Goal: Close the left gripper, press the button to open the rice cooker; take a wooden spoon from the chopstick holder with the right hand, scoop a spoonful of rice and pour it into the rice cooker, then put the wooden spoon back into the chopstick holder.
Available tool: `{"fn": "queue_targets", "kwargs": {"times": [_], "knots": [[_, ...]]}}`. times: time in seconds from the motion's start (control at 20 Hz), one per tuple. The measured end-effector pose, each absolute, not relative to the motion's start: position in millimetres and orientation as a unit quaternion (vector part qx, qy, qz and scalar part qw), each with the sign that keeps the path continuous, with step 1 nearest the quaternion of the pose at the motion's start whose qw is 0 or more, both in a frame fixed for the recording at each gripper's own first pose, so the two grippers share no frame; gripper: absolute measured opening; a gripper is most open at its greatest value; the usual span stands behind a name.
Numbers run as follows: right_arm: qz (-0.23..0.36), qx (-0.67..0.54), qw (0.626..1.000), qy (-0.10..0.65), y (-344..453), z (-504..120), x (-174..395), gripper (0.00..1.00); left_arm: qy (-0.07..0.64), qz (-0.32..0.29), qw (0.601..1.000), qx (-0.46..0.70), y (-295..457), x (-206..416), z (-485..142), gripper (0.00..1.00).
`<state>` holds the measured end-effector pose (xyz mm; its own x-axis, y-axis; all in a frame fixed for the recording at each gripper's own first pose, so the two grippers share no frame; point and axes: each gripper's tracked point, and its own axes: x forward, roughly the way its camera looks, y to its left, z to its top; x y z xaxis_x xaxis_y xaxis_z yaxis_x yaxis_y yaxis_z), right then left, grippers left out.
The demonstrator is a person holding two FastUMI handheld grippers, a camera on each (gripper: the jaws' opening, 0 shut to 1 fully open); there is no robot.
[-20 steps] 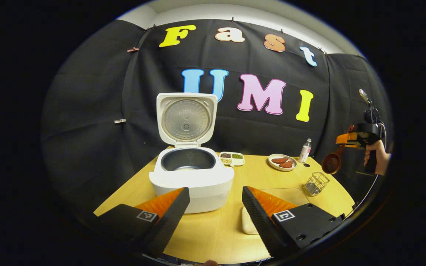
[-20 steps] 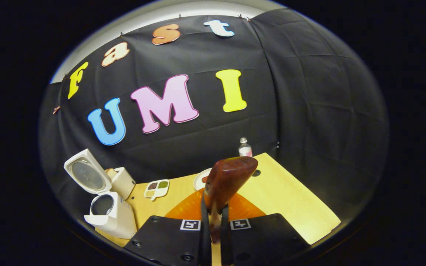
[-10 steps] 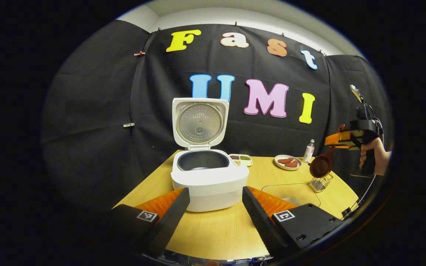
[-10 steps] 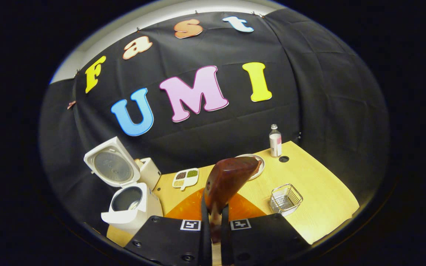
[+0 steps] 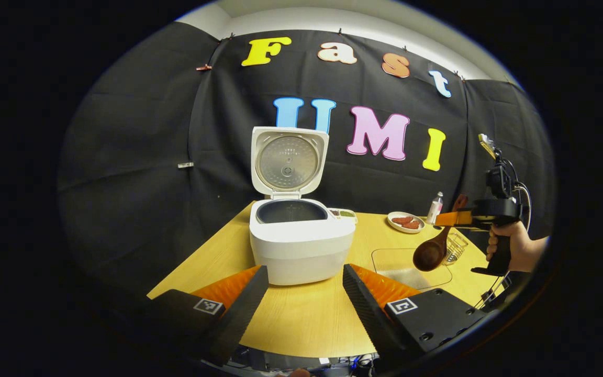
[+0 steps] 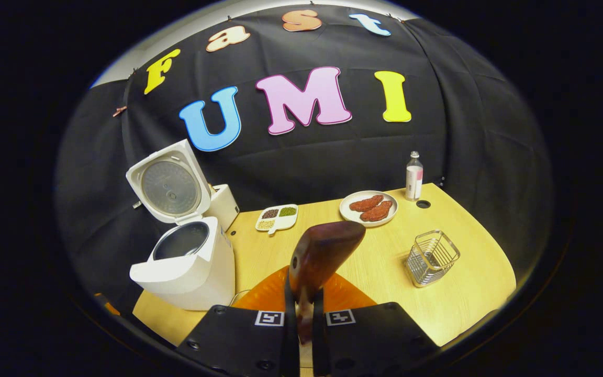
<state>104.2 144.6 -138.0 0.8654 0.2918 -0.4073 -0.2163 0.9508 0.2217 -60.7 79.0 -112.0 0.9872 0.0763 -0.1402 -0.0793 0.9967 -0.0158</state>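
The white rice cooker (image 5: pixel 296 246) stands on the wooden table (image 5: pixel 301 319) with its lid (image 5: pixel 289 162) up and its dark pot bare. My left gripper (image 5: pixel 305 293) is open just in front of the cooker, holding nothing. A hand at the right carries my right gripper (image 5: pixel 450 219), shut on the handle of a brown wooden spoon (image 5: pixel 431 252) whose bowl hangs down beside the wire chopstick holder (image 5: pixel 456 246). In the right gripper view the spoon (image 6: pixel 327 248) rises from my right gripper (image 6: pixel 304 314); the cooker (image 6: pixel 186 267) lies to the left and the holder (image 6: pixel 431 257) to the right.
A plate with red pieces (image 6: pixel 369 207), a small bottle (image 6: pixel 414 182) and a divided dish of grains (image 6: pixel 277 217) stand along the back of the table. A white box (image 6: pixel 224 204) sits behind the cooker. A flat pale tray (image 5: pixel 411 264) lies below the spoon.
The right gripper has come down and towards the table's middle with the spoon, its view tilting downward. The left gripper's view has shifted, so the cooker now sits more centred.
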Motion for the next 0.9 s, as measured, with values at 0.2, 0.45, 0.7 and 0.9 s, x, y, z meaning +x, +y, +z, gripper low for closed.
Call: {"fn": "queue_targets", "kwargs": {"times": [0.2, 0.45, 0.7, 0.9], "knots": [[0.132, 0.04, 0.963, 0.231, 152, -172, 97, 0.14, 0.083, 0.028, 0.996, 0.001, 82, -61, -122, 0.98], [0.134, -0.034, 0.962, 0.234, 154, -204, 90, 0.14, 0.102, 0.017, 0.995, -0.002, 83, -57, -137, 0.98], [0.137, -0.03, 0.958, 0.251, 174, -218, 81, 0.14, 0.116, 0.017, 0.993, -0.011, 85, -51, -145, 0.98], [0.153, -0.007, 0.949, 0.274, 203, -224, 69, 0.14, 0.121, 0.033, 0.991, -0.057, 93, -43, -144, 0.98]]}}
